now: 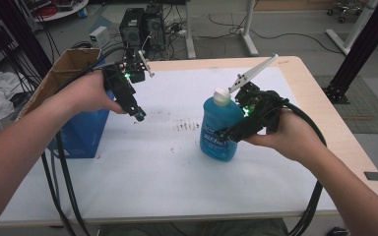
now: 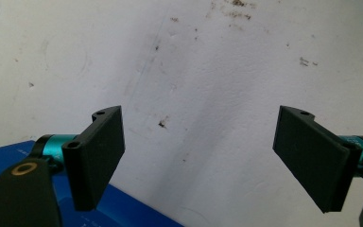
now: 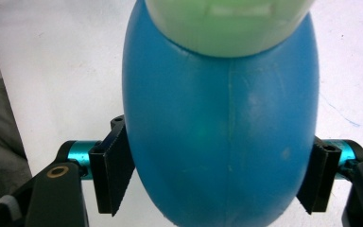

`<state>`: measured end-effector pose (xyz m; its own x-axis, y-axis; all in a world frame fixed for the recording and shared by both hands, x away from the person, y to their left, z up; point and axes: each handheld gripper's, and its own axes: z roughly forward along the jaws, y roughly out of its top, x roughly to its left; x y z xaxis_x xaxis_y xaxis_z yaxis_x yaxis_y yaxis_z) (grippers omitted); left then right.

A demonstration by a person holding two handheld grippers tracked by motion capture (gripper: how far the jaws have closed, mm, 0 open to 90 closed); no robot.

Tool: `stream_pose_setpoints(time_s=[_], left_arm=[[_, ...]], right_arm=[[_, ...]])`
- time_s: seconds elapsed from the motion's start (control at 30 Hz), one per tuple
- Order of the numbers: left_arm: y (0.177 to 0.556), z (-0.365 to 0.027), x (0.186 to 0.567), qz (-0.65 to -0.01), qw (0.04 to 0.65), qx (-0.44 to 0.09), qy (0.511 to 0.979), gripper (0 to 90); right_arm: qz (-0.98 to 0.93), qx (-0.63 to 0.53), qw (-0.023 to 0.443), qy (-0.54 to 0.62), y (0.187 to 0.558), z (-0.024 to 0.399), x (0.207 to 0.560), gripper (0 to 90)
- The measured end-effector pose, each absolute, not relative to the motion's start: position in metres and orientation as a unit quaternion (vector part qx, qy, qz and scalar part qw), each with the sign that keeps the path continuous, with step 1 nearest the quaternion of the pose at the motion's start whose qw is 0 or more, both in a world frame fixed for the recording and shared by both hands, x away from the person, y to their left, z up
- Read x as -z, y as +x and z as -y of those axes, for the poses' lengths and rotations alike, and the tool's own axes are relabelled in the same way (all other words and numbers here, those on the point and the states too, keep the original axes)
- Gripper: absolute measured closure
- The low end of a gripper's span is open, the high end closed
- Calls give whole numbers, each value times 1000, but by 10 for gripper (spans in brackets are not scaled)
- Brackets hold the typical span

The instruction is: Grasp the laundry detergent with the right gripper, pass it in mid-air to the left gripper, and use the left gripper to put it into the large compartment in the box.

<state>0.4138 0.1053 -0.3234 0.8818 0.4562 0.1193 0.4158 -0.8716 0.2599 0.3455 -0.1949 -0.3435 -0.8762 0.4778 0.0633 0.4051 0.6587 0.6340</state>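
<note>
A blue plastic bottle (image 1: 214,118) with a white cap (image 1: 221,96) stands upright right of the table's middle. My right gripper (image 1: 225,134) comes at it from the right and is shut on its lower body. In the right gripper view both black pads (image 3: 116,170) lie against the sides of the bottle (image 3: 222,132), whose pale cap (image 3: 227,23) is at the top. My left gripper (image 1: 139,114) hangs above the table's left part, pointing down, well apart from the bottle. Its jaws stand open over the bare white surface, with nothing between them at the left gripper (image 2: 212,161).
The table (image 1: 142,172) has a white cover with brown stains (image 1: 187,125) near its middle. A blue box (image 1: 83,132) and an open cardboard box (image 1: 64,69) stand at the left edge. The blue box (image 2: 9,151) lies just below my left jaws. Cables trail from both grippers.
</note>
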Motion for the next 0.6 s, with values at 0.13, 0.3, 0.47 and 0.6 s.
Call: stream_pose_setpoints(time_s=[0.13,0.3,0.47,0.6], left_arm=[[414,-105,324,-228,116,-89,963,175],[414,-105,324,-227,113,-87,963,175],[414,-105,324,-228,113,-87,963,175],[414,-105,324,-225,111,-86,964,175]], right_arm=[[-909,-332,57,246,345,195,345,266],[-909,-333,58,245,345,195,345,283],[-909,-333,58,244,345,194,345,293],[-909,-334,58,242,345,195,345,312]])
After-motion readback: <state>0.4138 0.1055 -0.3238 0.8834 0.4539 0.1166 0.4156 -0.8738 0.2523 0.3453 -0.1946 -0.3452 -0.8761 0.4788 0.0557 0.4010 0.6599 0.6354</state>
